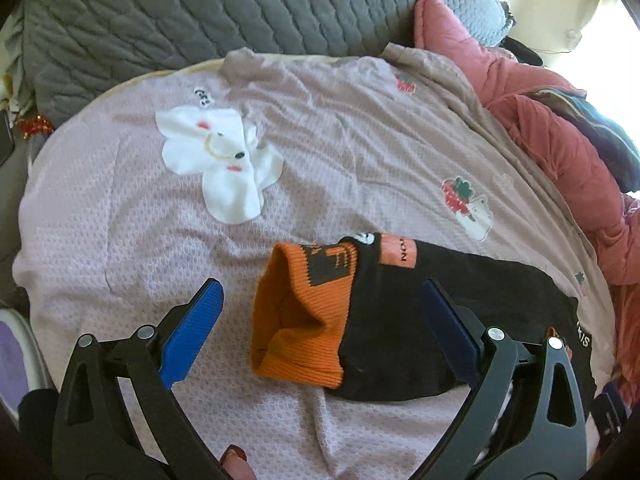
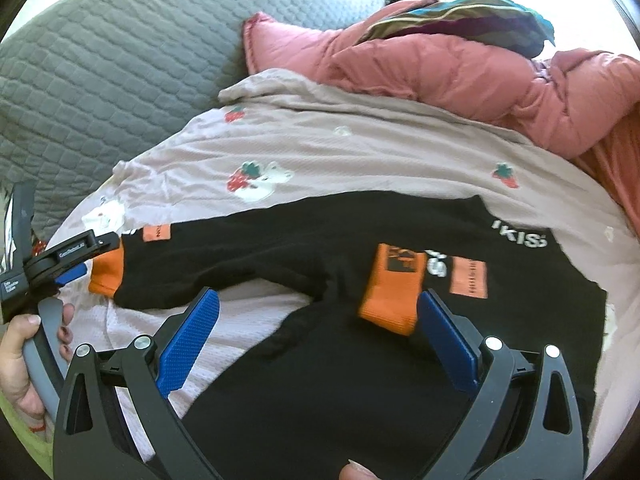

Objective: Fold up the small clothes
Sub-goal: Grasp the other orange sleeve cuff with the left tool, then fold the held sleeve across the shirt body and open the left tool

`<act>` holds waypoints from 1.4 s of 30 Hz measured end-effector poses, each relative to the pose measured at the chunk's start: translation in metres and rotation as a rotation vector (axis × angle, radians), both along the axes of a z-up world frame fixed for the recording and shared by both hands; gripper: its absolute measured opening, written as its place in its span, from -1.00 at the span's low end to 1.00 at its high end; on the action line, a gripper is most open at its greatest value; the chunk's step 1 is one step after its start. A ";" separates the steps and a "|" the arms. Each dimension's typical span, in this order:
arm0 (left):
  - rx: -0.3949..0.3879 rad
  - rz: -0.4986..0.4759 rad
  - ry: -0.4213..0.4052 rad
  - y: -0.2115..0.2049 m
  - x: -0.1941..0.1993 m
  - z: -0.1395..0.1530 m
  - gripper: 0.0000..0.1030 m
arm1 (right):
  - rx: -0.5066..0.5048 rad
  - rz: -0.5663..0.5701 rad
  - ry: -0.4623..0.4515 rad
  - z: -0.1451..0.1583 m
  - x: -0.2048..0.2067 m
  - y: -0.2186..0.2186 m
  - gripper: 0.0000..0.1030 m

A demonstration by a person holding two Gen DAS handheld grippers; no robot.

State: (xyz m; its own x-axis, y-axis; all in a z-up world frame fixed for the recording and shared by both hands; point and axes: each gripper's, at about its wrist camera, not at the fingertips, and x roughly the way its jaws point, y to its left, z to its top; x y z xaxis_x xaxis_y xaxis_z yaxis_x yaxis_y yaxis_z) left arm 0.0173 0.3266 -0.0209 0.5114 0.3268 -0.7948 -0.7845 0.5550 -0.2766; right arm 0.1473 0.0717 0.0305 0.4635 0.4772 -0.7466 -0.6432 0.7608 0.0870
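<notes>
A small black top with orange cuffs lies on the pink bedsheet. In the left wrist view its left sleeve with an orange cuff lies between the fingers of my open left gripper, which hovers just above it. In the right wrist view my open right gripper hovers over the body of the top, near the other orange cuff, which is folded onto the black body. The left gripper shows at that view's left edge by the far cuff. White small socks lie farther back on the sheet.
A grey quilted cushion stands behind the sheet. A rumpled red-pink quilt with a dark striped cloth on it lies at the back right. The sheet has strawberry prints.
</notes>
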 end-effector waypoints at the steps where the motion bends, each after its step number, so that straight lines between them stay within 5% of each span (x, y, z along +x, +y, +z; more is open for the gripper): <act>1: -0.004 -0.001 0.000 0.000 0.001 -0.001 0.75 | 0.000 0.003 0.006 -0.003 0.000 0.003 0.92; 7: -0.008 -0.020 0.029 -0.001 0.008 -0.009 -0.39 | 0.000 0.004 0.057 -0.028 0.001 0.012 0.92; 11: 0.003 -0.053 0.011 -0.004 0.011 -0.007 -0.76 | -0.010 -0.012 0.095 -0.046 0.003 0.010 0.92; 20: 0.130 -0.178 -0.094 -0.034 0.023 0.027 -0.86 | 0.046 -0.107 0.135 -0.053 0.010 -0.032 0.91; 42: 0.063 -0.518 -0.213 -0.152 0.101 0.085 -0.88 | 0.226 -0.417 0.141 -0.028 0.040 -0.194 0.91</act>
State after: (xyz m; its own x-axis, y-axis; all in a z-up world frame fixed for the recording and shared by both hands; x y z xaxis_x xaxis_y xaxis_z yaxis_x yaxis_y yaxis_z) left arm 0.1182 0.1742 0.0638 0.7650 0.0338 -0.6431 -0.3352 0.8736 -0.3527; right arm 0.1872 -0.1221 0.0029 0.5512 0.4297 -0.7152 -0.2582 0.9030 0.3434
